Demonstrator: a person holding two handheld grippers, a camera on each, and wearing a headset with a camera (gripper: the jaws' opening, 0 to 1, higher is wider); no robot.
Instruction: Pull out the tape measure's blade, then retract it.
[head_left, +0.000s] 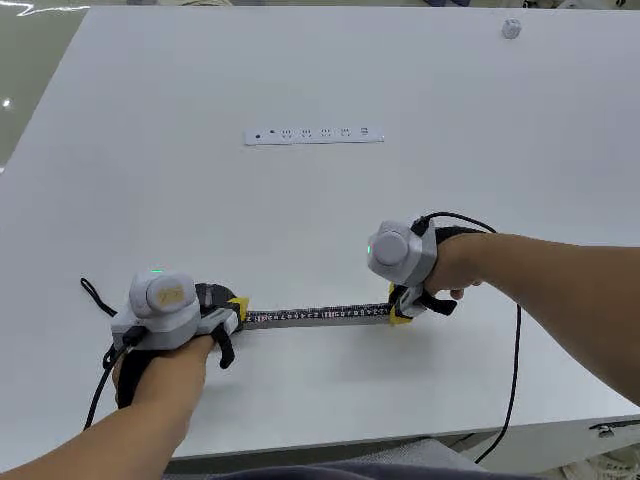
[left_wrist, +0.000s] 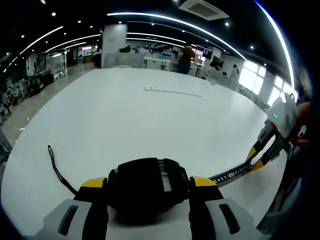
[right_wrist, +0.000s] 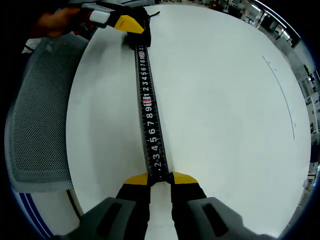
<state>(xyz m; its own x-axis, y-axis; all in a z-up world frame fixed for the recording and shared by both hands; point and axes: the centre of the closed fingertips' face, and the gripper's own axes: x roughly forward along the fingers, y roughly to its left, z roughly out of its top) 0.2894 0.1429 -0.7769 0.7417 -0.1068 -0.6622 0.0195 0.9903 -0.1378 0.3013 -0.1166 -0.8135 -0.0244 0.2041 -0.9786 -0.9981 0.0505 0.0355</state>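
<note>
Black, rounded case (left_wrist: 142, 195) sits clamped between the yellow-tipped jaws of the left gripper (left_wrist: 149, 182) on the smooth white table (head_left: 300, 60). Its flat, numbered blade (right_wrist: 147, 105) lies straight along the tabletop to the right gripper (right_wrist: 160, 178), pinched narrowly on its end.

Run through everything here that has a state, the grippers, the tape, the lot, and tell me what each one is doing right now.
Left gripper: shut on the tape measure case.
Right gripper: shut on the end of the blade.
Tape measure case: on the table.
Blade: pulled out, lying flat, markings up.
Wrist strap: slack on the table.
Power strip: lying flat, nothing plugged in.
</note>
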